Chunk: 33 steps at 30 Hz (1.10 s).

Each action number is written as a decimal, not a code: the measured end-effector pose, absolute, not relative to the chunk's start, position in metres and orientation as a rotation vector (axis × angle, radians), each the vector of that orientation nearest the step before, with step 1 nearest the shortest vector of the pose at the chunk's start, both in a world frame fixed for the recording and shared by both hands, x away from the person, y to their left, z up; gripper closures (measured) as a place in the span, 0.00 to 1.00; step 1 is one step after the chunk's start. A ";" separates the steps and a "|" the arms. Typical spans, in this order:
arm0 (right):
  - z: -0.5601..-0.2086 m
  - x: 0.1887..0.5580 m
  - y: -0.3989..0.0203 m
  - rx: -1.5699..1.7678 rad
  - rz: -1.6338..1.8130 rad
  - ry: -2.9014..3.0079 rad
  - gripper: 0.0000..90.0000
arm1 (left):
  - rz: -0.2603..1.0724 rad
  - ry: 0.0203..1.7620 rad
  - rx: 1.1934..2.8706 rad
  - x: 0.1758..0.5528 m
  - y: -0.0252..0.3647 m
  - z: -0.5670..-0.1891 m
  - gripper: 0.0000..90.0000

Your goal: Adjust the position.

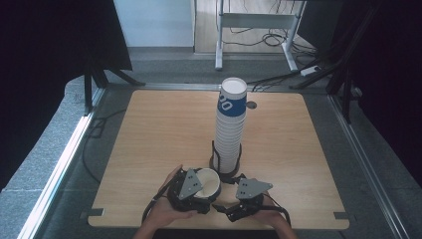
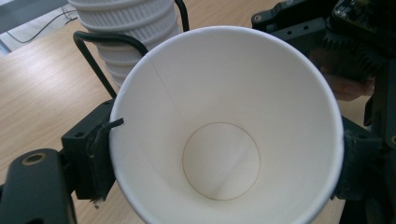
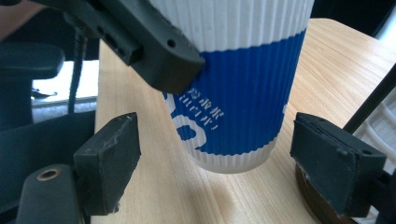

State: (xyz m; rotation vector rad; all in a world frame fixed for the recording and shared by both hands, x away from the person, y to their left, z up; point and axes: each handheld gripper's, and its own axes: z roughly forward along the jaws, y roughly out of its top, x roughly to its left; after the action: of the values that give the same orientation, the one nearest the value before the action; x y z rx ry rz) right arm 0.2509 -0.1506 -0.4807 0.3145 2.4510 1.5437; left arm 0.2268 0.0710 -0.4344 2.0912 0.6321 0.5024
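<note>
Wooden bench (image 1: 164, 129) under me, dark curtains on both sides, cables on the floor beyond. My left gripper (image 2: 224, 186) has its jaws clenched on a single paper cup (image 1: 206, 182), held near the front edge, mouth toward its camera. Behind it rises the tall cup stack (image 1: 230, 124) in a black wire holder (image 1: 215, 158). My right gripper (image 3: 229, 184) stands released, pads either side of the cup's blue band but apart from it. Squeezing harder could crumple the thin wall; swinging sideways could topple the stack.

Cup (image 1: 208, 183) sits just before the stack (image 1: 230, 127).
</note>
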 end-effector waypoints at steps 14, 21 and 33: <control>-0.490 0.249 -0.137 0.301 1.482 2.436 0.22 | 0.487 0.566 2.194 0.222 0.058 -0.439 0.17; -0.493 0.246 -0.134 0.268 1.447 2.424 0.29 | 0.489 0.573 2.204 0.223 0.057 -0.440 0.16; -0.488 0.251 -0.146 0.330 1.522 2.391 0.30 | 0.454 0.630 2.098 0.221 0.065 -0.429 0.12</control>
State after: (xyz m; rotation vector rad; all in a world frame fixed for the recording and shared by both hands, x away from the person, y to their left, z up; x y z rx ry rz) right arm 0.2513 -0.1457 -0.4884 0.3303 2.3912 1.5224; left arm 0.2213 0.0655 -0.4293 2.0983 0.6299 0.4537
